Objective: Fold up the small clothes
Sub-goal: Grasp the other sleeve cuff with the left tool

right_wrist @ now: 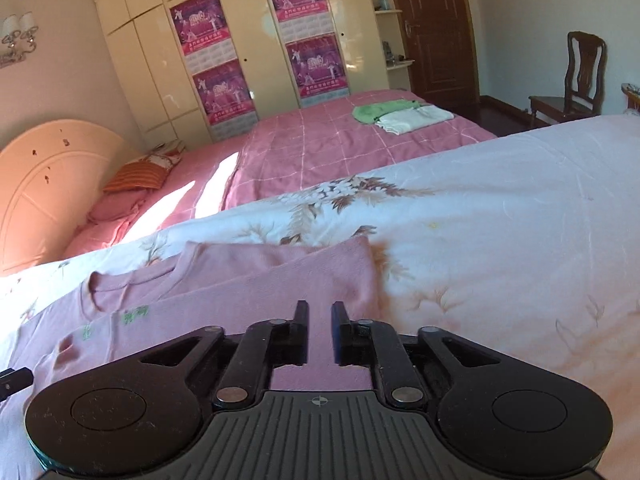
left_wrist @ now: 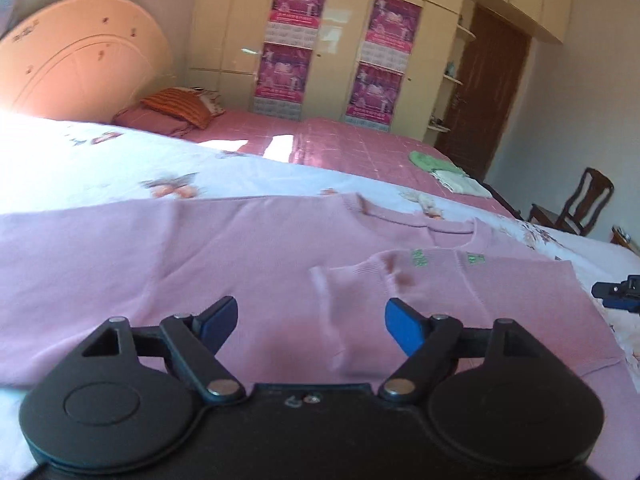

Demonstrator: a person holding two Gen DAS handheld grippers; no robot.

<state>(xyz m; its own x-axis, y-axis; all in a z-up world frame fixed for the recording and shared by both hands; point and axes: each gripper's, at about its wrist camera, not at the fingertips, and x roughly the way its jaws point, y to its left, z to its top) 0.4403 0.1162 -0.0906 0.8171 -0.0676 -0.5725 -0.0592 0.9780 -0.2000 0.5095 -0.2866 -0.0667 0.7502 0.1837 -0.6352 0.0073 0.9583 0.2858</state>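
A pink knit top with small green marks lies flat on a white floral quilt. One side is folded over the chest. My left gripper is open and empty, just above the top's lower body. The top also shows in the right wrist view. My right gripper hovers over its folded edge with its jaws narrowly apart and nothing between them. The right gripper's tip shows at the right edge of the left wrist view.
Beyond the quilt lies a pink checked bedspread with folded green and white clothes. Pillows lie by a cream headboard. A wardrobe with posters, a dark door and a wooden chair stand behind.
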